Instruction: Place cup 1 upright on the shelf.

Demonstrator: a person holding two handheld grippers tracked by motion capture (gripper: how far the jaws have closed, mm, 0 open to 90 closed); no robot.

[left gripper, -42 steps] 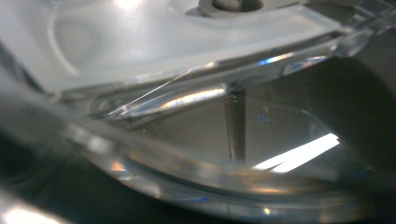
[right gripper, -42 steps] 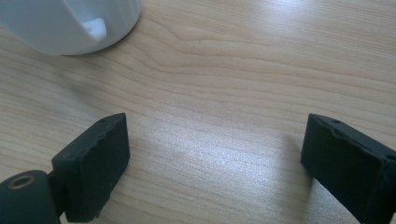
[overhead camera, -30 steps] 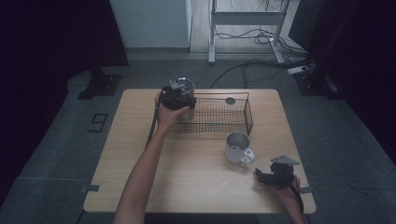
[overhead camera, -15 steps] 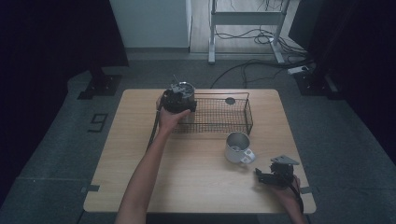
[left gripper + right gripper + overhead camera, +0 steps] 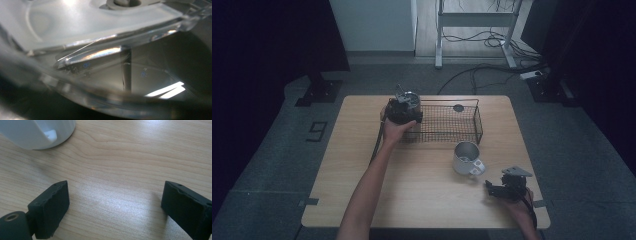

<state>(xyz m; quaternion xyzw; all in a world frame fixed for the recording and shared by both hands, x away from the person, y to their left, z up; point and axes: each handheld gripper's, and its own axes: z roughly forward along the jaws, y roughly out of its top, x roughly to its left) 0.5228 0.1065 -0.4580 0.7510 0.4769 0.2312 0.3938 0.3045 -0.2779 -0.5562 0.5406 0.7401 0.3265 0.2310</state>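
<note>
My left gripper (image 5: 404,106) hangs over the left end of a black wire basket (image 5: 447,131) at the back of the wooden table (image 5: 362,145). It is shut on a clear glass container (image 5: 407,96). That container (image 5: 105,30) sits so close in the left gripper view that its pale top and curved clear wall hide the jaws. A white mug (image 5: 466,158) stands on the table in front of the basket. My right gripper (image 5: 492,188) rests low near the front right corner, open, with bare wood between its jaws (image 5: 115,205). The mug (image 5: 37,132) lies just beyond its left jaw.
A small dark round item (image 5: 458,107) lies in the basket's far side. The person's left forearm (image 5: 372,185) stretches across the table's middle left. Beyond the table are a dark floor, cables (image 5: 477,70) and a metal frame's legs.
My left gripper with the clear container has shifted slightly toward the person at the basket's left end. The right gripper and the mug have not moved.
</note>
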